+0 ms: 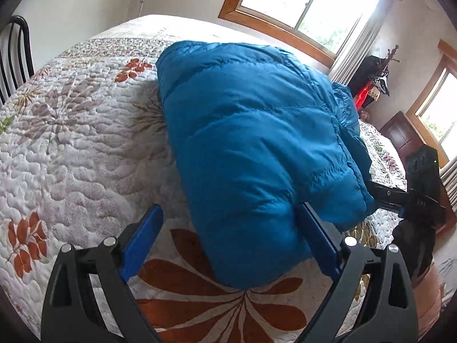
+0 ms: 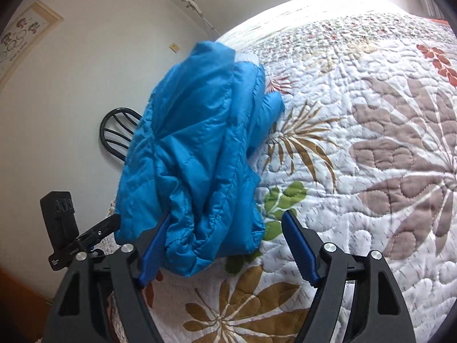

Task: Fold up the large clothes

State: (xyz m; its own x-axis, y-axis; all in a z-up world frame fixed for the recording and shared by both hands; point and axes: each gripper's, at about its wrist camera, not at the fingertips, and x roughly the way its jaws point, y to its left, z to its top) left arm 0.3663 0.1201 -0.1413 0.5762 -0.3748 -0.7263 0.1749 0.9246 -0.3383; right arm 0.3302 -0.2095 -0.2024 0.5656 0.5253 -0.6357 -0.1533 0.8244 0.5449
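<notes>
A blue puffer jacket (image 1: 257, 131) lies folded into a thick bundle on the quilted floral bedspread (image 1: 80, 143). My left gripper (image 1: 228, 217) is open, its blue fingers straddling the bundle's near end without closing on it. In the right wrist view the jacket (image 2: 197, 154) lies bunched at the left side of the bedspread (image 2: 371, 148). My right gripper (image 2: 228, 223) is open, with the jacket's near corner between its blue fingers. The right gripper also shows in the left wrist view (image 1: 417, 197), at the jacket's right edge. The left gripper shows in the right wrist view (image 2: 97, 234), at the jacket's left.
A dark metal chair (image 1: 14, 54) stands by the bed, also in the right wrist view (image 2: 117, 131). Wood-framed windows (image 1: 300, 8) and a dark rack with hanging items (image 1: 371, 83) are beyond the bed. A framed picture (image 2: 20, 37) hangs on the wall.
</notes>
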